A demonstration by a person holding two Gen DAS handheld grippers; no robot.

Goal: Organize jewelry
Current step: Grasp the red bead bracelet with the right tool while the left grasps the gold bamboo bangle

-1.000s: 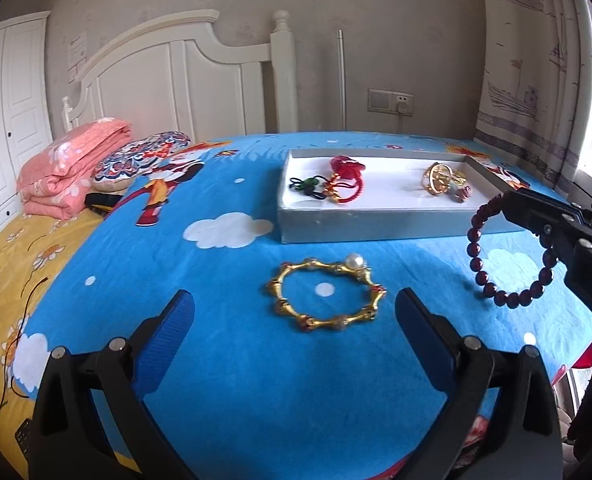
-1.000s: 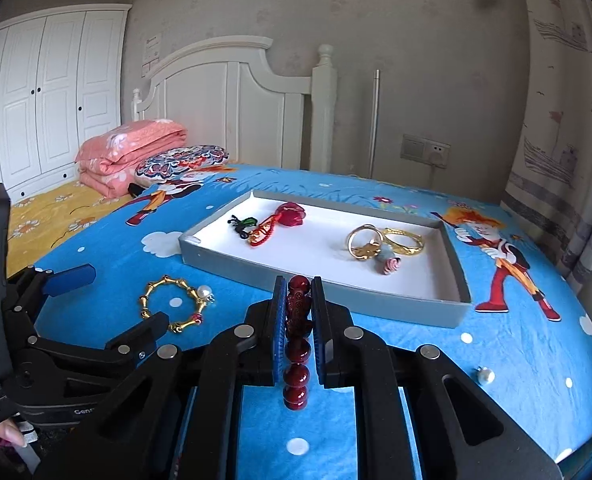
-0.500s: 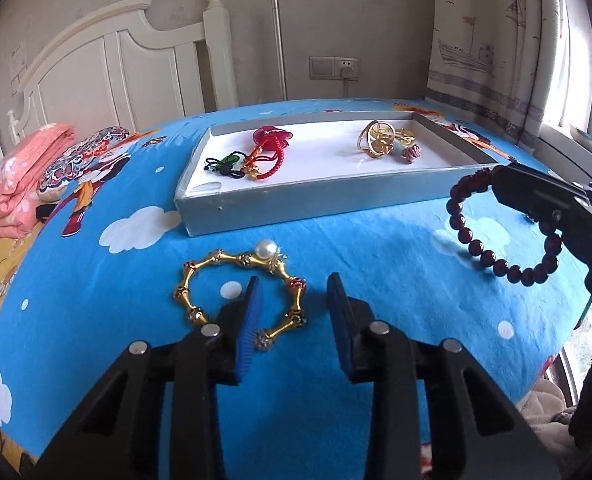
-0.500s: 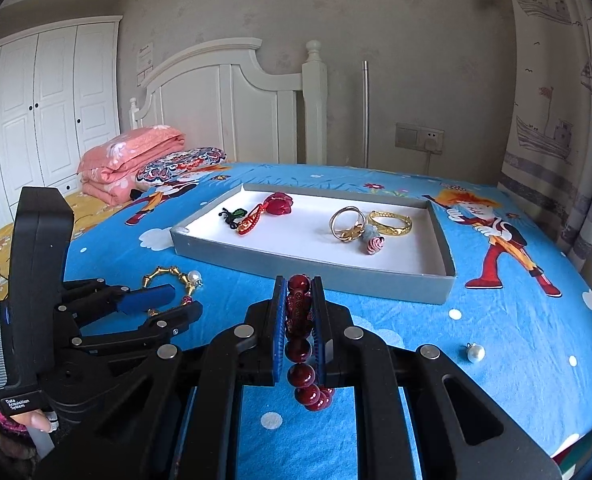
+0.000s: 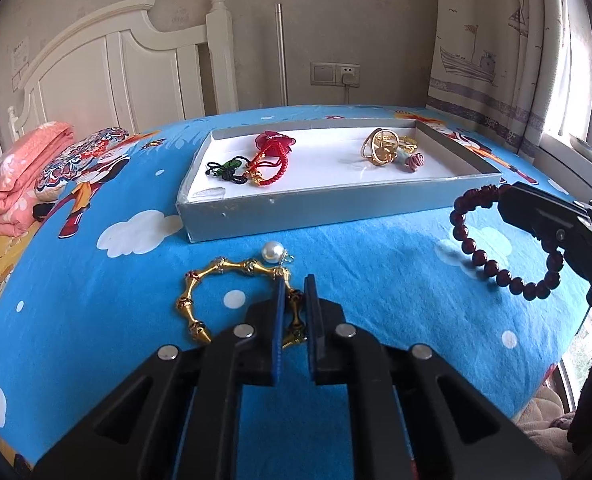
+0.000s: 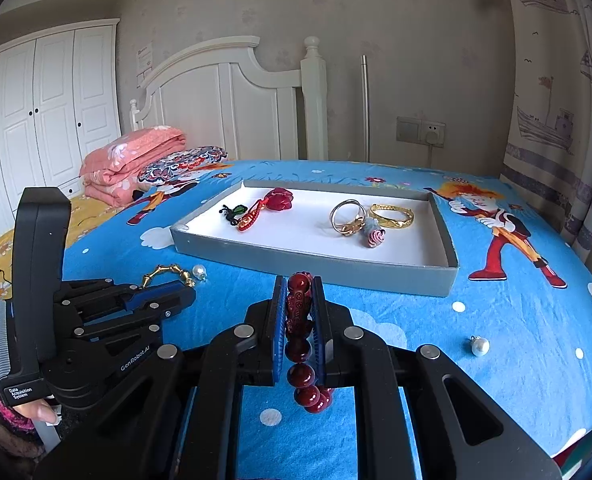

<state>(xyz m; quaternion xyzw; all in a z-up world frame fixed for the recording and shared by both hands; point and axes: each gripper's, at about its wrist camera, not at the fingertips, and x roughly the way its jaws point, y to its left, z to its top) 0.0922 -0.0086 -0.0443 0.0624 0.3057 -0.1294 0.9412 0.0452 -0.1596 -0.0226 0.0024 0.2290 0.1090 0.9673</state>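
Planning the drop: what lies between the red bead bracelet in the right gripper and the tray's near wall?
Only bare blue bedsheet, as the right wrist view shows. The red bead bracelet hangs short of the tray.

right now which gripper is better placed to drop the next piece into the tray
Right. The right gripper is shut on the red bead bracelet, held off the bedspread near the grey tray. The left gripper is closed around the gold bracelet, which lies on the bed.
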